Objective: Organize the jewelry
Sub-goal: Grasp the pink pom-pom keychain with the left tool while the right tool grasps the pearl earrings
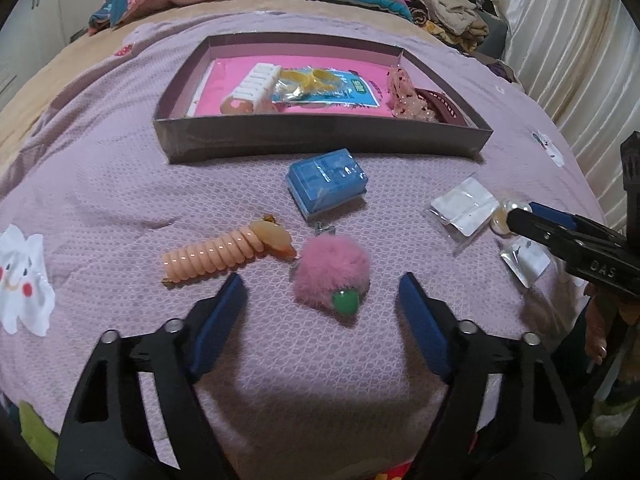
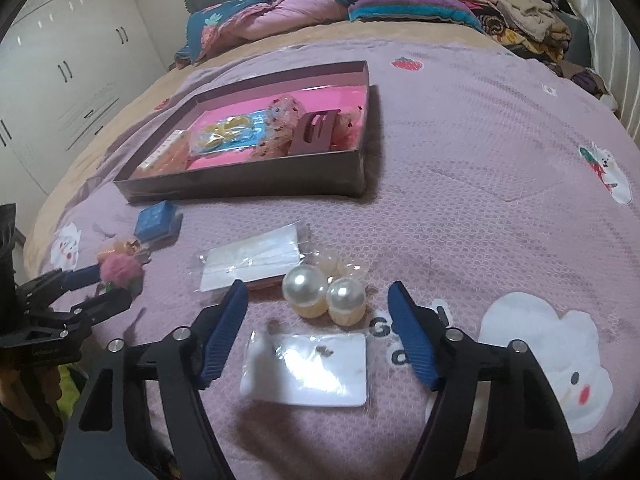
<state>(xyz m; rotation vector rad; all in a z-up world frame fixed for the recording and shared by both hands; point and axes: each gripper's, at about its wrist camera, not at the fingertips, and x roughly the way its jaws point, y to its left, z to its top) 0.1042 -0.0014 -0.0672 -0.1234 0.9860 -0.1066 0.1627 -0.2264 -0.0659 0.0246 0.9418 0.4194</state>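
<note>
left claw (image 1: pixel 322 294) spread, pink pompom (image 1: pixel 332 276) lying between its fingers on the bed (image 1: pixel 120 184) | right claw (image 2: pixel 318 300) spread, pearl hair tie (image 2: pixel 324 294) between its tips | far tray (image 2: pixel 248 184): contents partly hidden behind near wall

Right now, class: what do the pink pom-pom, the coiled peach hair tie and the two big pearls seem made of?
Pink pom-pom: soft faux fur, matte, fuzzy outline.
Coiled hair tie: likely plastic, smooth, glossy ridges.
Pearls: probably imitation, hard, glossy highlights.
</note>
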